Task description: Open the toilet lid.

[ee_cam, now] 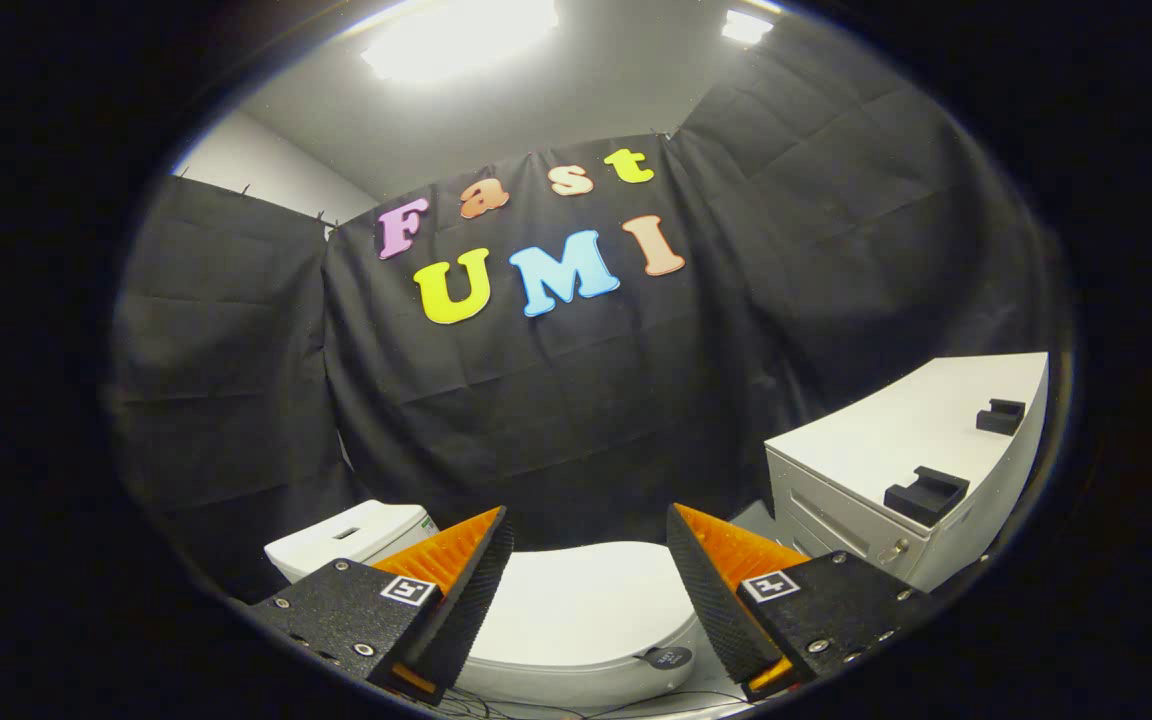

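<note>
So off to my right there's a white drawer cabinet (861,470). Two black bracket-looking holders sit on top of it: one (926,495) near its front edge, the other (1001,415) further back. Ceiling lights (461,35) glow above it all.

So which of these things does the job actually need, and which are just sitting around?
Needed:
- toilet lid, down, seen between the open fingers
- tool, holding nothing
- toilet tank, behind the lid

Just sitting around:
- white cabinet
- two black brackets on it
- cables on the floor
</note>
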`<state>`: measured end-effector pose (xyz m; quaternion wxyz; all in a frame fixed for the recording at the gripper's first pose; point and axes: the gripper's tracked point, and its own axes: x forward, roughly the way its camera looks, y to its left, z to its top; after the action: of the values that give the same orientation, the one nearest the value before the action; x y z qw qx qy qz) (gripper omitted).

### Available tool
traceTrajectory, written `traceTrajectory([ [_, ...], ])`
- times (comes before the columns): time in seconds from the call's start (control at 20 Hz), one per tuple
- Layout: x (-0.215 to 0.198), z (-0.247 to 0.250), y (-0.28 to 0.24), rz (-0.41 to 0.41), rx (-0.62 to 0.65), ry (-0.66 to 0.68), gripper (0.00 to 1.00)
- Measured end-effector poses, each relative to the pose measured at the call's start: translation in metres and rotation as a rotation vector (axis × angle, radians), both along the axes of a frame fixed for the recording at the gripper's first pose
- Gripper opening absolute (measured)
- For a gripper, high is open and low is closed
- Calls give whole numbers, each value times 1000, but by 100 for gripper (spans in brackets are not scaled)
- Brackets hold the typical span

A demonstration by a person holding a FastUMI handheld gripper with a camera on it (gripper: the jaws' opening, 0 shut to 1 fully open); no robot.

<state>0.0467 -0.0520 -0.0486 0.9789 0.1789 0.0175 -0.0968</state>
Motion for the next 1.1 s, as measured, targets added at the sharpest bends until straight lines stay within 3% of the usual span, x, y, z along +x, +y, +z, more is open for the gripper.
traceTrajectory([
  [0.5,19,-91,-14,-69,294,91,96],
  [1.1,11,-189,-20,-227,668,156,95],
])
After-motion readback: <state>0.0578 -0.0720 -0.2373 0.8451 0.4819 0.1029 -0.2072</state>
